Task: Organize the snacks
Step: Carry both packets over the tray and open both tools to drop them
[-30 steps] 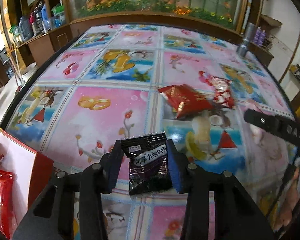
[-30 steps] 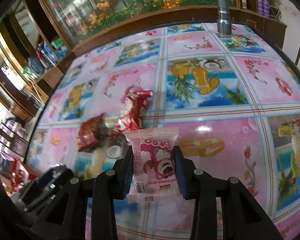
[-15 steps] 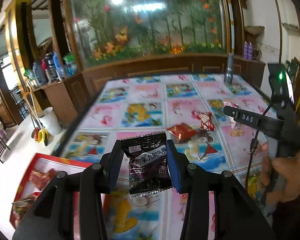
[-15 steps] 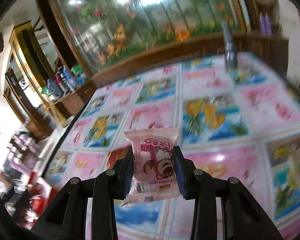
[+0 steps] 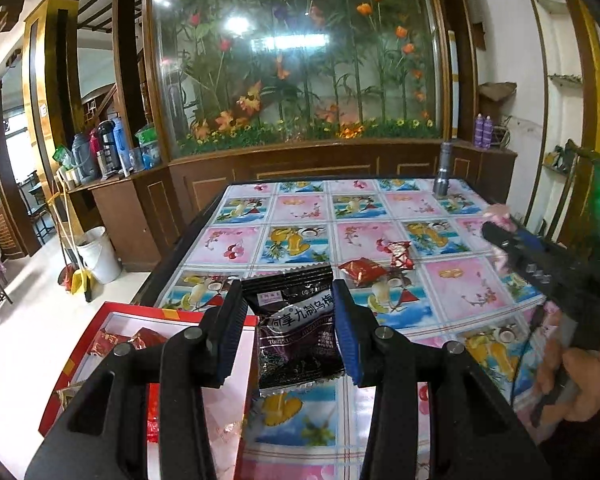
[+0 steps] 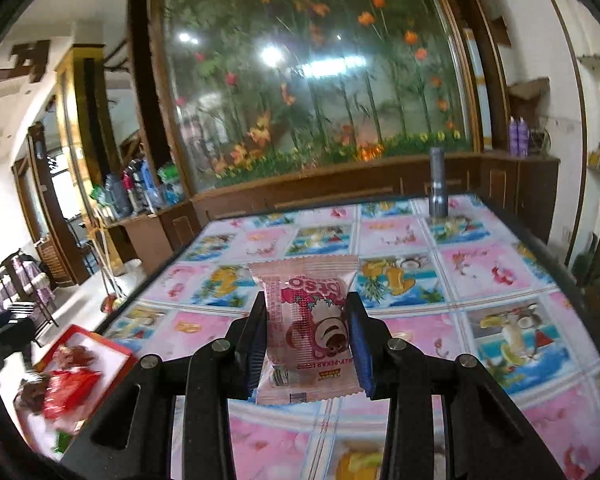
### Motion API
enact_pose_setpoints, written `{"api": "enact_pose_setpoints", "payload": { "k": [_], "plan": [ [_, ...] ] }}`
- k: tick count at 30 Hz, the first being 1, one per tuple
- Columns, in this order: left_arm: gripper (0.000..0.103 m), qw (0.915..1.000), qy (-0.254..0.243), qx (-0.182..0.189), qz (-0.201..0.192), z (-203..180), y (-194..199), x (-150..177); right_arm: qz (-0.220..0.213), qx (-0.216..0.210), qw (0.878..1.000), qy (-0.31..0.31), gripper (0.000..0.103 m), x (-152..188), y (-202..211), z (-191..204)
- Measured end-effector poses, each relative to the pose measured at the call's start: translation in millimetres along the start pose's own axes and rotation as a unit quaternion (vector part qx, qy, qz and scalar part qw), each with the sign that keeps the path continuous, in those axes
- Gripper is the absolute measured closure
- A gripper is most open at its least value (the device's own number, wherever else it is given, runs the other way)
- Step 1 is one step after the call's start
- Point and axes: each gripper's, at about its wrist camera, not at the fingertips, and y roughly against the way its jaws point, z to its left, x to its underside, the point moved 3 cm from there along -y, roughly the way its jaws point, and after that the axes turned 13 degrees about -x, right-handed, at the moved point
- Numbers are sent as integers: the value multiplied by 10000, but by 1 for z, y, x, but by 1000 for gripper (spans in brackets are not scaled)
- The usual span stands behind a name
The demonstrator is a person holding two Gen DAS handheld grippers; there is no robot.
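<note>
Between the blue pads of the left gripper (image 5: pixel 288 322) sits a dark purple snack packet (image 5: pixel 298 334), clamped at both side edges and held up above the near left part of the table (image 5: pixel 452 280), its white printed band facing the camera. Just left of that gripper, beyond the table's left edge and lower down, lies a red box (image 5: pixel 80 354) with a pale inside, holding a few red-wrapped snacks. Farther out on the patterned tablecloth, toward the middle, a red packet (image 5: pixel 360 271) and a red-and-white wrapped sweet (image 5: pixel 400 254) lie close together. At the right edge of that view a hand (image 5: pixel 580 376) grips the right gripper's black body. From its own camera, the right gripper (image 6: pixel 308 350) is closed on a pink snack packet (image 6: pixel 306 332) printed with a bear face, carried in the air over the table's near edge; the red box (image 6: pixel 112 356) shows blurred at lower left. A grey metal flashlight (image 6: pixel 437 184) stands upright near the table's far right corner, well apart from everything else.
</note>
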Motion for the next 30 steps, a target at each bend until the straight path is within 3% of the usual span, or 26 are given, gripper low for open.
{"api": "enact_pose_setpoints", "payload": {
  "k": [5,10,30],
  "plan": [
    [63,9998,50,98,-158,5,17,3,-507,-144,9986,52,65,-9,52,21],
    [63,9994,79,149,-296,13,31,6,-737,-319,9967,121,65,-10,79,44],
    [62,9978,407,-124,-516,69,45,20,-392,-986,9927,574,65,9,66,125]
  ]
}}
